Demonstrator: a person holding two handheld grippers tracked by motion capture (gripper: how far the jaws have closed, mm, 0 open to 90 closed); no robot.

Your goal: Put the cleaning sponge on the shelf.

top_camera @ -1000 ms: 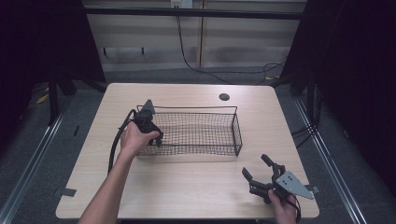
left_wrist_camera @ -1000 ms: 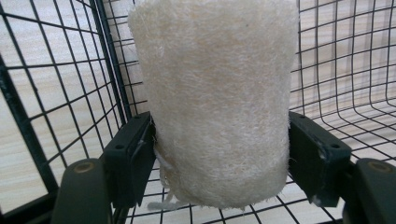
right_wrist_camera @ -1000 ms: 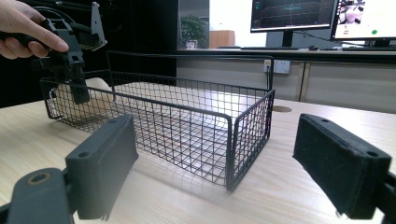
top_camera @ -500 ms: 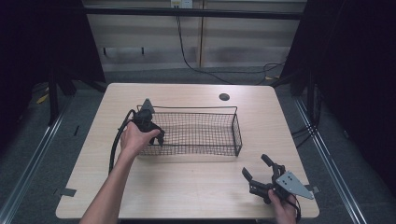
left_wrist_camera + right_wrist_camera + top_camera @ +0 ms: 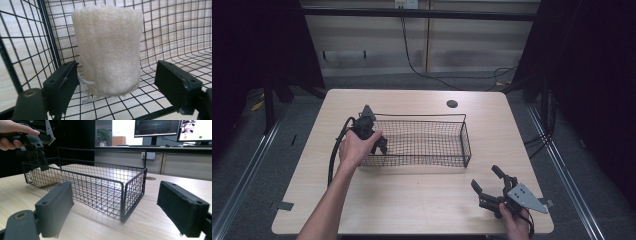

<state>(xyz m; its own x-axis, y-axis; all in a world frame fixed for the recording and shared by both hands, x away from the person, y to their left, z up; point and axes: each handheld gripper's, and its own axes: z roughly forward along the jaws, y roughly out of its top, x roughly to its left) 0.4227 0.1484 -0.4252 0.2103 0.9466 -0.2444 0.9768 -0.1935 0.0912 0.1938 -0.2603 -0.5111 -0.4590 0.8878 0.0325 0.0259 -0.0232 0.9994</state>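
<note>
High view overhead, far; gripper views low, left close-up inside, right across table; all share basket (image 5: 422, 142).

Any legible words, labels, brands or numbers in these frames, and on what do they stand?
None can be read.
Two monitors beyond the wire basket, right gripper view: graphs and windows, any text too small and blurred.
Loofah, left gripper view: no print.

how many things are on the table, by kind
wire basket: 1
loofah sponge in the basket: 1
grippers: 2, left gripper open around the sponge, right gripper open
total: 4
</note>
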